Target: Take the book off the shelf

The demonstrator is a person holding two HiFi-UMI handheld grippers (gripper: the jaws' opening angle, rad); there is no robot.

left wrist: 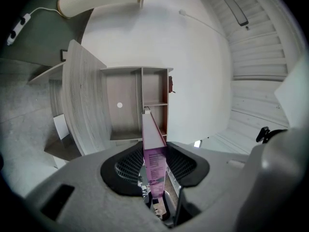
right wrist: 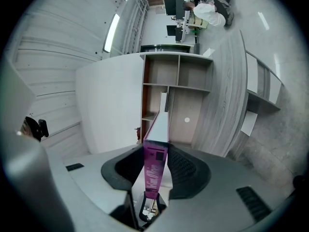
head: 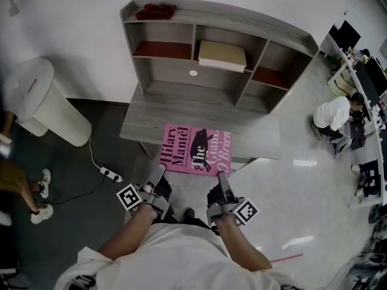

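The pink paperback [head: 195, 150], with "Hilary Mantel" and "The Giant O'Brien" on its cover, is out of the shelf unit [head: 242, 18]. It lies flat, cover up, in front of that unit over the grey desk [head: 145, 119] that carries it. Its near edge hangs past the desk's front edge. The head view does not show whether the book touches the desktop.

Both grippers have hold of the book on the side away from the shelf unit. The left gripper [head: 158, 173] is clamped on its near left corner. In the left gripper view the book [left wrist: 155, 166] stands edge-on between the black pads, which press on both of its faces. The right gripper [head: 222, 177] is clamped on the near right corner. In the right gripper view the purple spine [right wrist: 153, 166] is pinched between the pads in the same way.

Inside the shelf unit, a pale, cream-coloured book or box [head: 222, 54] lies flat in the upper middle compartment. A dark red cloth [head: 155, 11] sits on the unit's top board at its left end.

Left of the shelf unit a white ribbed cylinder [head: 45, 101] stands on the dark floor, and a white power strip [head: 110, 174] lies nearer the person. Well to the right of the shelf unit, a person in a white top [head: 332, 113] sits at an office desk.
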